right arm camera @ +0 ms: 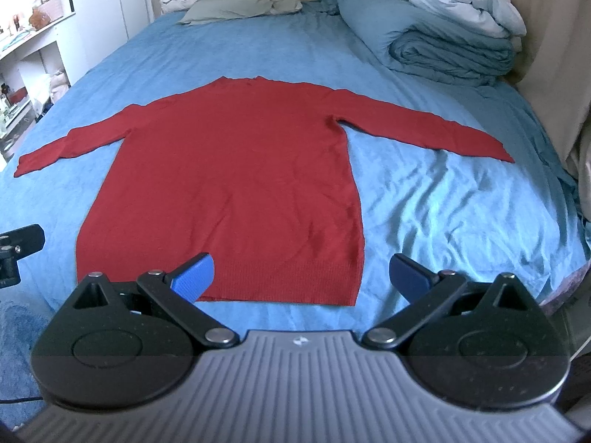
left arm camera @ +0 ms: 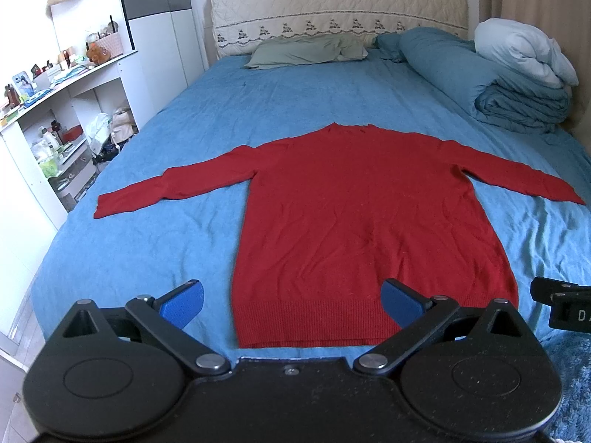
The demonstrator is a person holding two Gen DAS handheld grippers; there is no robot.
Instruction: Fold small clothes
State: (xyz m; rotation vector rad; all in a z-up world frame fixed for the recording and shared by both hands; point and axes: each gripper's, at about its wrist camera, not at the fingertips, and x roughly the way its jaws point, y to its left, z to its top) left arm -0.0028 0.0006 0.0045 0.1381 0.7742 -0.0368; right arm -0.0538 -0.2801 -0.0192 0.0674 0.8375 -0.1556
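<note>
Red sweater (left arm camera: 354, 214) spread flat on the blue bed (left arm camera: 192, 118), sleeves out to both sides. Soft, light, floppy; best pinched at the near hem corners. Left tool (left arm camera: 291, 302) and right tool (right arm camera: 301, 275) hovering just above the hem, fingers wide apart, holding nothing.

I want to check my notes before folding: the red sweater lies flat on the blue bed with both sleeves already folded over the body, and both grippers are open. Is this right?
Not quite. The red sweater lies flat on the blue bed, but both sleeves are spread outward, not folded, as the left wrist view shows. The left gripper and right gripper are open.
</note>
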